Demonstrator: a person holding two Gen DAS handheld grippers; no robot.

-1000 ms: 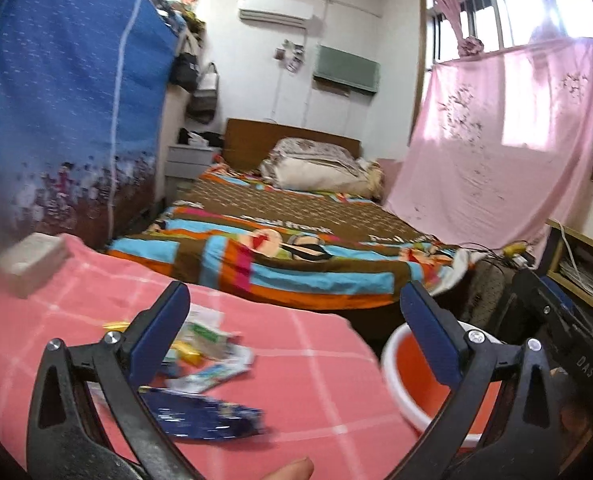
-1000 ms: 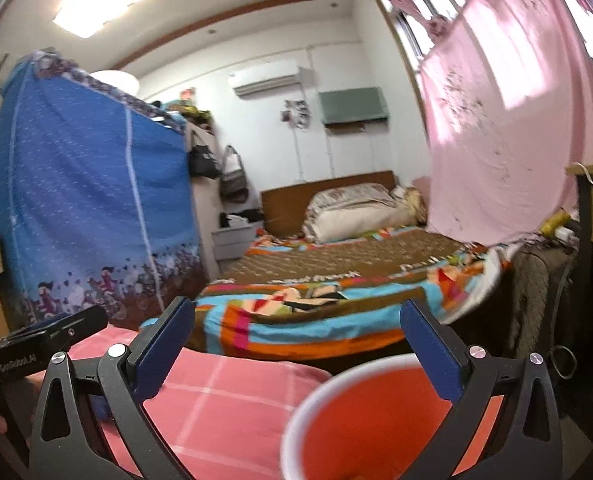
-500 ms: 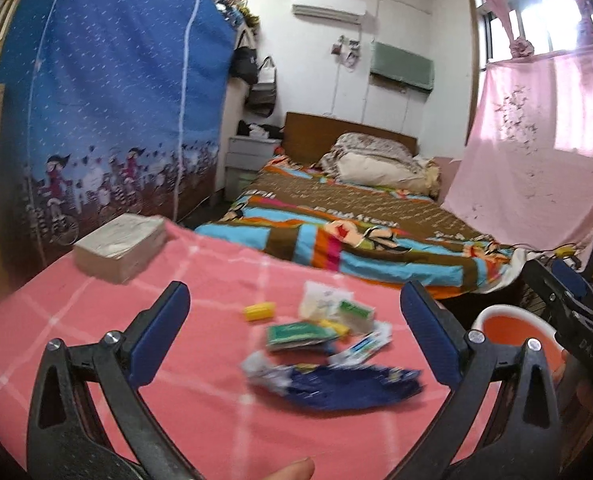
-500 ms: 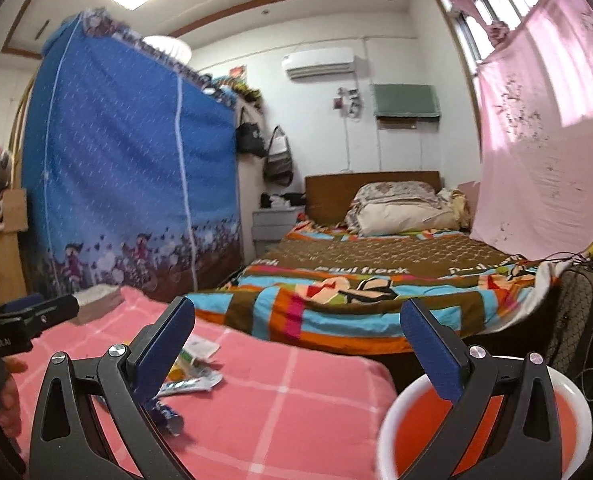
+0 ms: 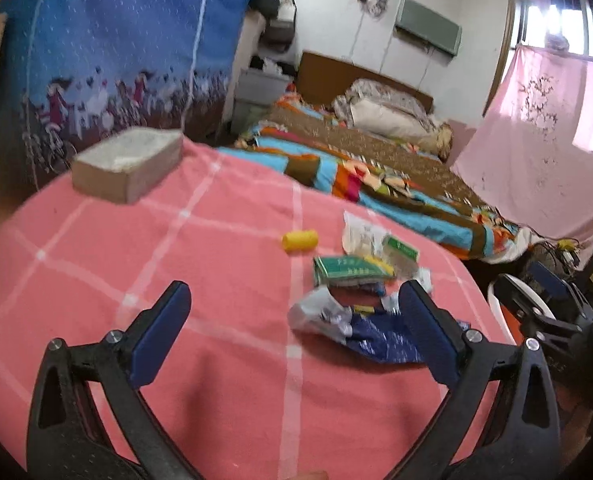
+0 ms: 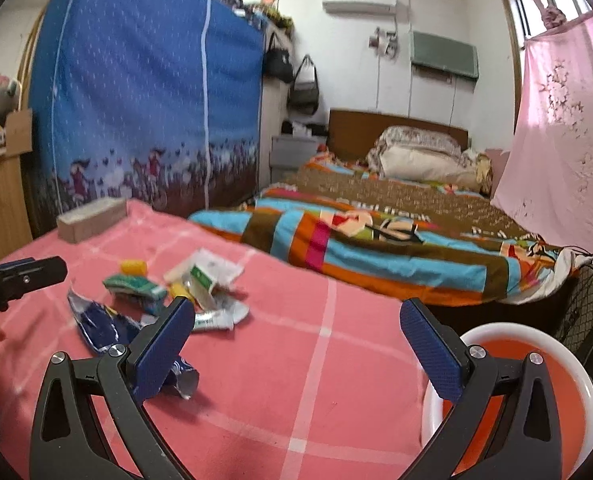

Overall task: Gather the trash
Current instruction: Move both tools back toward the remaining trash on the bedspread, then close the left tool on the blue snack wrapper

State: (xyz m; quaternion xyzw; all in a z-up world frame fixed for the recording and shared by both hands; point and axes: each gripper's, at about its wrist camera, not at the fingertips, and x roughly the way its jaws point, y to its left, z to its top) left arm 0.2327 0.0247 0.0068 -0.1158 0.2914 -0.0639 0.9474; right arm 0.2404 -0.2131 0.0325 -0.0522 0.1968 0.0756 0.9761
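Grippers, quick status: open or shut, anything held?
Left gripper: open, holding nothing, above the trash pile.
Right gripper: open, holding nothing, over the pink tablecloth beside the orange bin.

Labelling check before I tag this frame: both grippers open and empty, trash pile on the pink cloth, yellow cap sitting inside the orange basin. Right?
Not quite. The yellow cap lies on the pink cloth, beside the trash pile, not in the orange basin; the left wrist view shows it. Left gripper and right gripper are open and empty.
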